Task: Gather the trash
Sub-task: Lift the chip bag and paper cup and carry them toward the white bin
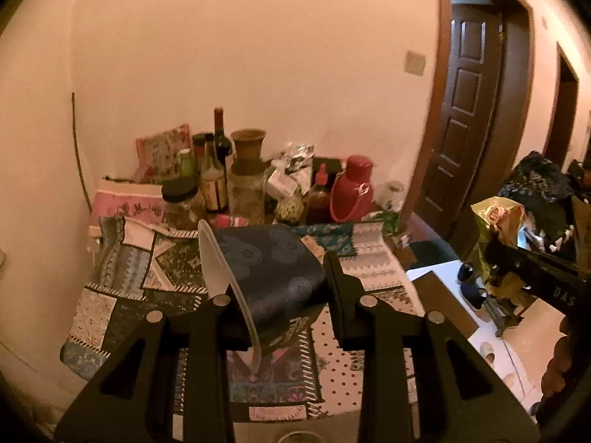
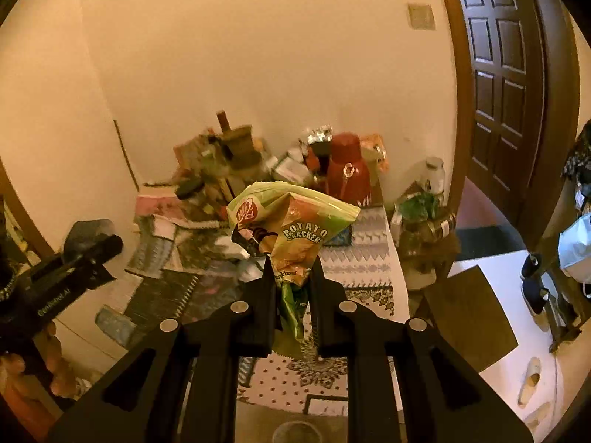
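Patchwork worktop, both tongs loaded with trash

Patchwork cloth [image 1: 122, 295] in blue, white and pink panels covers the worktop, which is pushed into a corner of plain cream walls. Dark panelled door [image 1: 461, 118] stands to the right, with a wall switch plate [image 1: 414, 62] beside its frame. Pale floor at lower right.

Left tongs [image 1: 275, 280]: jaws part-way apart, clamped on a dark blue patterned paper cup [image 1: 273, 265] lying sideways, white inside of the rim facing left. Cup is lifted clear above the cloth.

Right tongs [image 2: 291, 271]: jaws narrow, pinching the crumpled bottom of a green-orange potato crackers bag [image 2: 295, 229], which sticks up above the worktop. Same bag looks gold at the right edge of the left wrist view.

Counts: one cup, one bag. Back of worktop: one red thermos jug [image 1: 351, 188], one dark wine bottle [image 1: 221, 136], one clay vase [image 1: 247, 151], one black-lidded jar [image 1: 179, 199]; other bottles and packets are too blurred to count.

Near worktop edge cut off by the tongs bodies. Clutter at far right of the room is dark and unreadable.
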